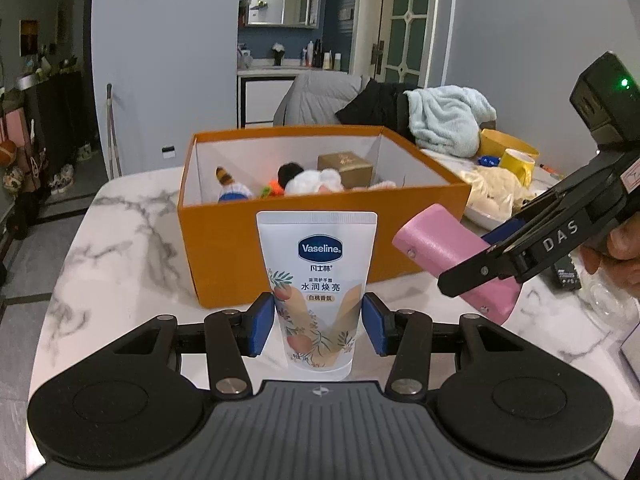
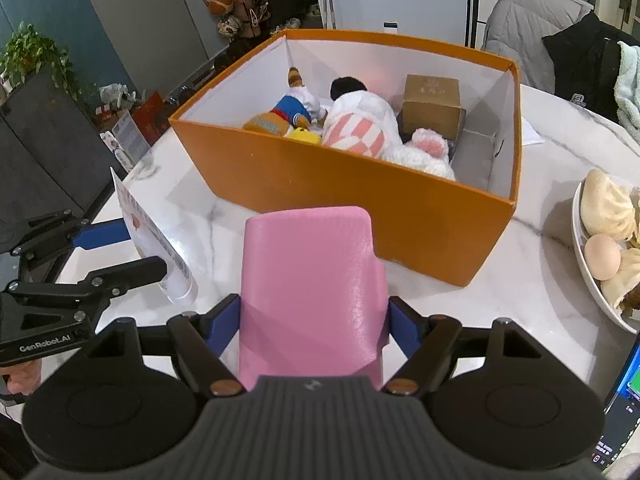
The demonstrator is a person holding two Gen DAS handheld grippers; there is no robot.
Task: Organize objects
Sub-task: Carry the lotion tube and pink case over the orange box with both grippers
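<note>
Holding two things at once, you have the left gripper (image 1: pixel 319 322) clamped on the Vaseline tube (image 1: pixel 316 280), blue pads pressed on its lower sides, cap end toward the camera. The right gripper (image 2: pixel 314 324) is clamped on the pink case (image 2: pixel 312 280), jaws standing wide around it. Both items hang above the counter (image 1: pixel 120 248), short of the orange box (image 2: pixel 360 208), which sits just ahead of both sets of jaws.

Risks from here:
- Tube is soft and tapered, gripped low. Squeeze harder and it may bulge or slide out toward the cap; tilt it and it may swing.
- Pink case sticks far out past the jaws. Its free end could catch the box's near wall if you go in low.
- Your two grippers are near each other; in the left view the pink case hangs just right of the tube. Moving both to the box together could knock them.
- Box already holds plush toys (image 2: pixel 360 132) and a gold carton (image 2: pixel 430 104); a drop may land on top and roll.
- Plate of buns (image 2: pixel 608 216) sits right of the right jaws, so a wide swing could clip it.
</note>
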